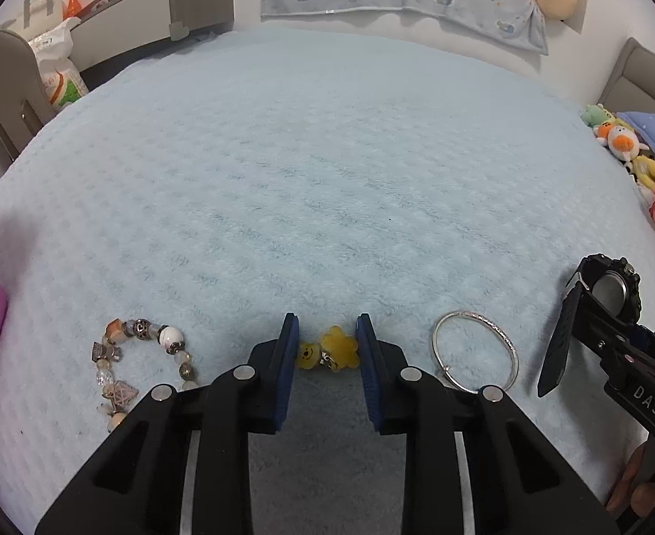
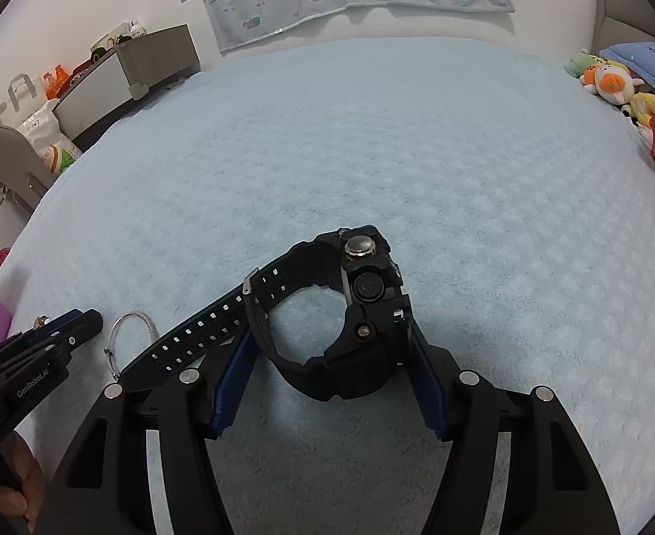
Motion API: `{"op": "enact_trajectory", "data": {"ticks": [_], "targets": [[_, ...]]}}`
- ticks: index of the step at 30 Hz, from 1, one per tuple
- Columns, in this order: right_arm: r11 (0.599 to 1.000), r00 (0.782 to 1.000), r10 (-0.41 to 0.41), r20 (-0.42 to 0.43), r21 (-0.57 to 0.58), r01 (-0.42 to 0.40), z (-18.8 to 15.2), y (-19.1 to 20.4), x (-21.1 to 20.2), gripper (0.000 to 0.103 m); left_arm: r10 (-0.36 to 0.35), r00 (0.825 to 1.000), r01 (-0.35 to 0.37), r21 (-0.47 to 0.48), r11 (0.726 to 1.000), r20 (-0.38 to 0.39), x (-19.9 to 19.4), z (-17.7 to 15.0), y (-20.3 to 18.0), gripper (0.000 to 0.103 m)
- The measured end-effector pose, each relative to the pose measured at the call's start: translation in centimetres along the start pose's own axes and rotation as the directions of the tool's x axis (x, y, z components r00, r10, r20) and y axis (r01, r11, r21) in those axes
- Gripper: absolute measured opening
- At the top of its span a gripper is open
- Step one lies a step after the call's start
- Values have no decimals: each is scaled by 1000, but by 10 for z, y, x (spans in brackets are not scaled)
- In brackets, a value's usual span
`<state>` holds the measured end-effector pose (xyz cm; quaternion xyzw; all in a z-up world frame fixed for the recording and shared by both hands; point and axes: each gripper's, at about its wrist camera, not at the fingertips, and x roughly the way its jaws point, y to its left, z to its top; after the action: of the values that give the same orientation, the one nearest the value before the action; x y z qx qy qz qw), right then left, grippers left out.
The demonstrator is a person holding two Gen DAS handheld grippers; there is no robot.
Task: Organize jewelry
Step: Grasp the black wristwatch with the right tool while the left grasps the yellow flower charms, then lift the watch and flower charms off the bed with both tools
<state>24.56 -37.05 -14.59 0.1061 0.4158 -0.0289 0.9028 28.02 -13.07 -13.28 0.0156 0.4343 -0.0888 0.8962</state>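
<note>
Pick-up step: the left tool (image 1: 327, 352) is clamped on the yellow bear charm (image 1: 327, 353), the right tool (image 2: 329, 352) on the black watch (image 2: 358, 307) — silver bangle (image 1: 476, 350) at three o'clock of the charm; next, lifting both off the bed (image 1: 327, 156).

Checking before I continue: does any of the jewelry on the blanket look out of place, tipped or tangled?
Only the black watch: it stands on edge between the right gripper fingers, its strap tail trailing toward the silver bangle. The bangle and bead bracelet lie flat; the yellow charm sits between the left gripper fingers.
</note>
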Motion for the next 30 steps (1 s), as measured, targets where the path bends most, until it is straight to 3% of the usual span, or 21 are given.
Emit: {"op": "enact_trajectory", "data": {"ticks": [24,25,26,30], "targets": [[996,995,56,80,66,-61,-31,-11,-55,55,-78,996,78,13,997,36,-69,-20,8,25],[996,995,58,81,62,-63,-33,-10,-58,47,-78,996,78,18,997,34,-70,-21,7,25],[997,996,42,79,62,-47,-35,-10,-59,18,-79,996,78,24,997,30,-72,-24,6,25],[994,996,50,68,89,-56,-38,-16,-60,17,-84,996,83,31,996,20,-77,-32,3,26]]}}
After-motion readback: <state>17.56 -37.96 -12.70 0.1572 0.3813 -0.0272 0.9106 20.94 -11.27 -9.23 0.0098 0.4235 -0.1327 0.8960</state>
